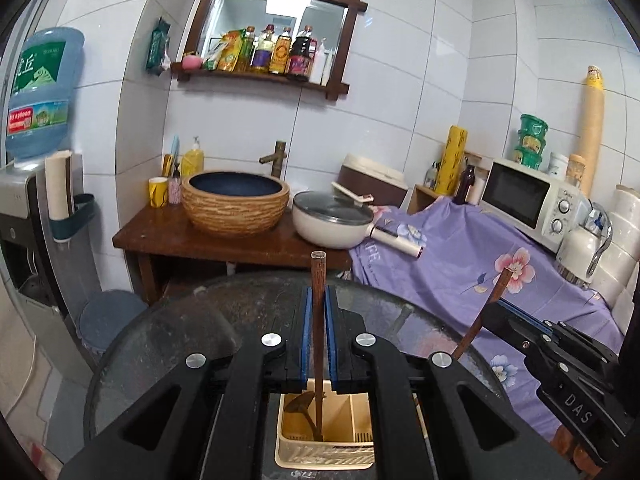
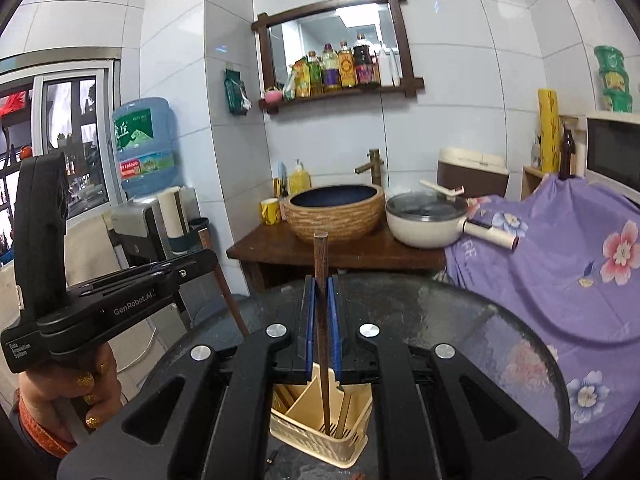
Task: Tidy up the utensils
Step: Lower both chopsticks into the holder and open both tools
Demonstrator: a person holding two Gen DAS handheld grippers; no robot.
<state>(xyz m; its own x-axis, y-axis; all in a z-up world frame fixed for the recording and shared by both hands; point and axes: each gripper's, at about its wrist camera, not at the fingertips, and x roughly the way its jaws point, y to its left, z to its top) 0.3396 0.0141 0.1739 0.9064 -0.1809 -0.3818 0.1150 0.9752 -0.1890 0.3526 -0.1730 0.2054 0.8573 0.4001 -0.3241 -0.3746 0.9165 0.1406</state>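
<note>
Your left gripper (image 1: 319, 300) clamps a dark wooden utensil handle (image 1: 318, 320) upright, its lower end down in the left compartment of the cream utensil caddy (image 1: 324, 454) on the round glass table (image 1: 168, 332). Your right gripper (image 2: 322, 296) pinches a second wooden handle (image 2: 321, 280), also near vertical, over the same caddy. Beyond stand the basin (image 1: 236, 204) and lidded pan (image 1: 332, 220).

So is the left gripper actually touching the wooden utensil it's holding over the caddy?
Touching. The left wrist view shows the left gripper with both blue pads pressed against the wooden utensil handle, no gap either side, above the cream caddy.
</note>
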